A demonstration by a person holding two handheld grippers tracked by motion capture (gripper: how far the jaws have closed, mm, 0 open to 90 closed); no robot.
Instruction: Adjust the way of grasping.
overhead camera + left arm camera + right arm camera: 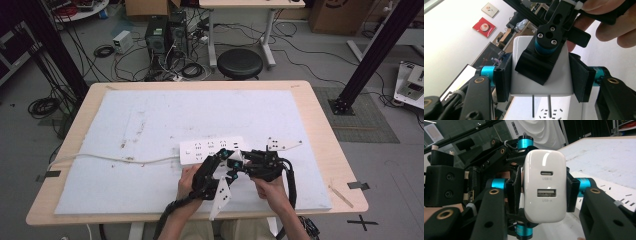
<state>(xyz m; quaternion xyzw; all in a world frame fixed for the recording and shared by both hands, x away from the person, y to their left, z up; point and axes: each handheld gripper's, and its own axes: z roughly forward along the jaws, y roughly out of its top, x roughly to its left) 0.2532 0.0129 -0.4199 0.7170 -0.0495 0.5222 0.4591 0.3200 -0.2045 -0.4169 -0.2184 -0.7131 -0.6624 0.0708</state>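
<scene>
Left gripper view looks along two black jaws clamped on the side faces of a glossy white rectangular USB wall charger (540, 82), its two flat metal prongs (541, 106) pointing down at six o'clock toward the slots of a white plastic power strip (549, 113) just beneath; the prongs hang clear of the slots, so the plug is not yet seated. Holding the charger by its flanks leaves the pronged face free to enter a socket. The right gripper (541, 58) reaches in from twelve o'clock, and one of its black pads lies across the charger's broad face. In the right gripper view the right gripper's own jaws sit against the charger's narrow sides at three and nine o'clock, closed in on it, with the USB-C and USB-A ports facing the camera; whether both pads truly press is hard to say, but they appear to touch, probably to steady the body while it is lined up. From the high view, the left gripper (212, 172) and right gripper (255, 162) meet at the near edge of the strip, on the white foam sheet (150, 120) covering the pale wooden bench (320, 115), the strip's white cable (110, 158) trailing off toward nine o'clock.
</scene>
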